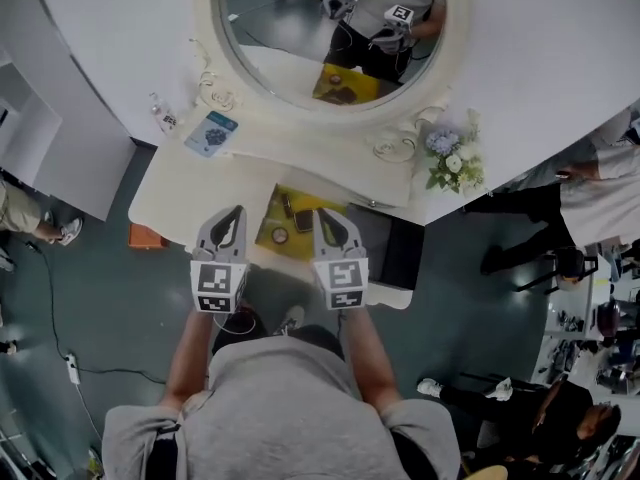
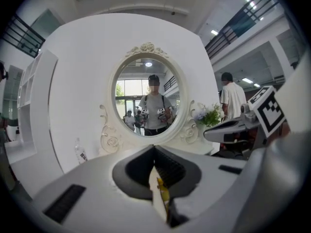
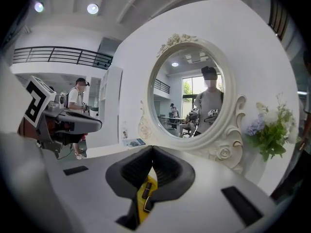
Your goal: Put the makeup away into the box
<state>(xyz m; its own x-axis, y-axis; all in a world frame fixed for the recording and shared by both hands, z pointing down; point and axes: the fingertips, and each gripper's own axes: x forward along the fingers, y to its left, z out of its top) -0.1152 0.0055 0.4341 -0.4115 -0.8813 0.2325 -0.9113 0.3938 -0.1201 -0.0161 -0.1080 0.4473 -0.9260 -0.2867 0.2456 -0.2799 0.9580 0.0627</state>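
Right now the left tongs (image 1: 234, 214) and right tongs (image 1: 323, 215) are both pressed together and empty, hovering side by side, likely poised to start, over small dark makeup pieces (image 1: 281, 236) lying on a flat yellow tray (image 1: 272, 210) on the white vanity surface (image 1: 175, 190).

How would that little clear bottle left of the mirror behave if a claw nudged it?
The bottle looks small and clear, so probably light. It stands upright and narrow, so a nudge may well tip it. It seems round, so once down it might roll.
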